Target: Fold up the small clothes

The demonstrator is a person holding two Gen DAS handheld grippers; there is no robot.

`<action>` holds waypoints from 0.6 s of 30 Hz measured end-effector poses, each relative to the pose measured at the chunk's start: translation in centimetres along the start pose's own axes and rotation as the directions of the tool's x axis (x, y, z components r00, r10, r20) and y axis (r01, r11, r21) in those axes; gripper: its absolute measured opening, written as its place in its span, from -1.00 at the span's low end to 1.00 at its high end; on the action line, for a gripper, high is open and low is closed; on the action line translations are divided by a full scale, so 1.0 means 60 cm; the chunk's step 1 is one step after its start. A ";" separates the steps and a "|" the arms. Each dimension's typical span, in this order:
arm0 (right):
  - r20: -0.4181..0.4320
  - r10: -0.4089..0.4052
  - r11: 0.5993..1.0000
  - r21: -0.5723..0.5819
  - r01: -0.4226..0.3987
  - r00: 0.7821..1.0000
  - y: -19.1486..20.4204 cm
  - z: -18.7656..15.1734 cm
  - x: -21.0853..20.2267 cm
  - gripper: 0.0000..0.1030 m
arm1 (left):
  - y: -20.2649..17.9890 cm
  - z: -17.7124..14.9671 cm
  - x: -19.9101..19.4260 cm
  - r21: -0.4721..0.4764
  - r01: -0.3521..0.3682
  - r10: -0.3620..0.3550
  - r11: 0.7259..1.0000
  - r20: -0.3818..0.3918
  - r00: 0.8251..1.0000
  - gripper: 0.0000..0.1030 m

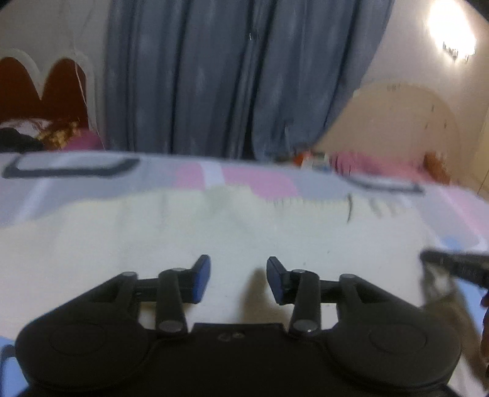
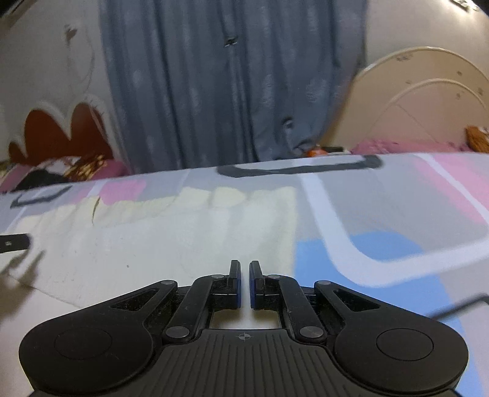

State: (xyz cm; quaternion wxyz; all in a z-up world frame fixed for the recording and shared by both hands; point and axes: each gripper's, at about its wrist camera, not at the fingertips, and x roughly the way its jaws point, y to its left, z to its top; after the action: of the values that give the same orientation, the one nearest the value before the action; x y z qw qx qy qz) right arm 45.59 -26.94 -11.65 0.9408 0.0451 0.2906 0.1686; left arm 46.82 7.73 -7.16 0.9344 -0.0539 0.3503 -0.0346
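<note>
A cream-white small garment (image 1: 214,232) lies flat on the patterned bedsheet (image 1: 262,180). My left gripper (image 1: 238,276) is open and empty, low over the garment's near part. In the right wrist view the same garment (image 2: 146,238) fills the left and middle. My right gripper (image 2: 244,282) has its jaws almost together with a thin gap, nothing visible between them, over the garment's right edge. The right gripper's tip (image 1: 452,262) shows at the right edge of the left wrist view. The left gripper's tip (image 2: 13,242) shows at the left edge of the right wrist view.
The sheet (image 2: 382,213) has pink, grey, white and blue patches. A grey-blue curtain (image 1: 229,76) hangs behind the bed. A cream headboard (image 2: 421,100) stands at the right. Piled clothes (image 1: 36,134) lie at the far left. A wall light (image 1: 452,27) glares at the upper right.
</note>
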 end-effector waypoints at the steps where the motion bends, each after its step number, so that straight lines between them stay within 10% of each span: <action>1: -0.003 -0.001 1.000 -0.019 0.001 1.000 0.002 0.004 0.013 -0.91 | 0.000 0.000 0.016 0.002 0.003 -0.003 1.000 -0.021 1.000 0.03; 7: -0.013 -0.150 0.988 0.029 0.150 0.989 -0.063 0.049 0.083 -0.91 | 0.015 0.006 0.015 0.037 -0.098 0.098 0.995 0.001 0.995 -0.02; 18: -0.027 -0.078 0.996 0.047 0.080 0.997 -0.030 -0.031 -0.018 -0.91 | -0.034 -0.047 -0.041 0.030 -0.055 0.055 0.998 0.003 0.998 0.09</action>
State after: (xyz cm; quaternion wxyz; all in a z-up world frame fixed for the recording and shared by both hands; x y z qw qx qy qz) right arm 44.23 -29.01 -12.94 0.9416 0.0541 0.3080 0.1248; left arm 43.05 5.75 -7.39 0.9361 -0.0302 0.3501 -0.0140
